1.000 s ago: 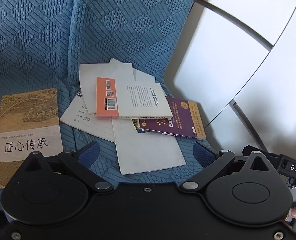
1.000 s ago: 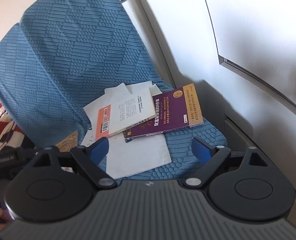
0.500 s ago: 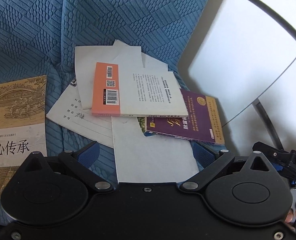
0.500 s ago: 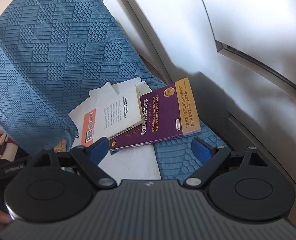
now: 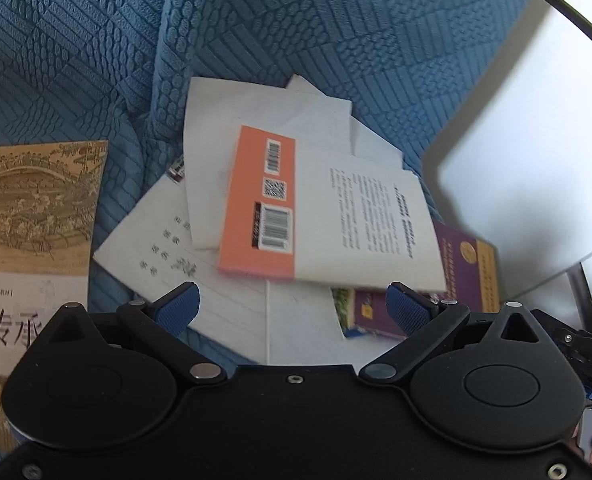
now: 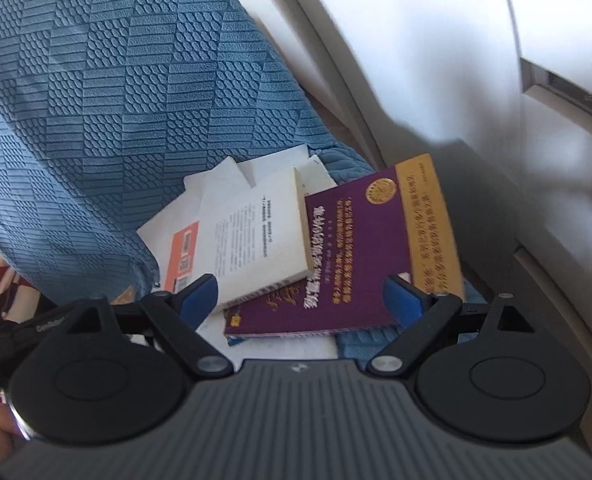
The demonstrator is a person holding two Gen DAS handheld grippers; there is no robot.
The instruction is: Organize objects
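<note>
Left gripper (image 5: 291,304) and right gripper (image 6: 300,300), both wide and empty, now closer over book pile (image 5: 320,216); first pick imminent.

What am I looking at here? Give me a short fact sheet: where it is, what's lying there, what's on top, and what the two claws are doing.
setting: blue quilted seat cover
pile: loose white papers, two books
top of pile: orange-and-white book, back cover up
beneath it: purple-and-yellow book, partly covered
apart, to the side: tan booklet with a painted scene
left gripper: open, holding nothing
right gripper: open, holding nothing
</note>
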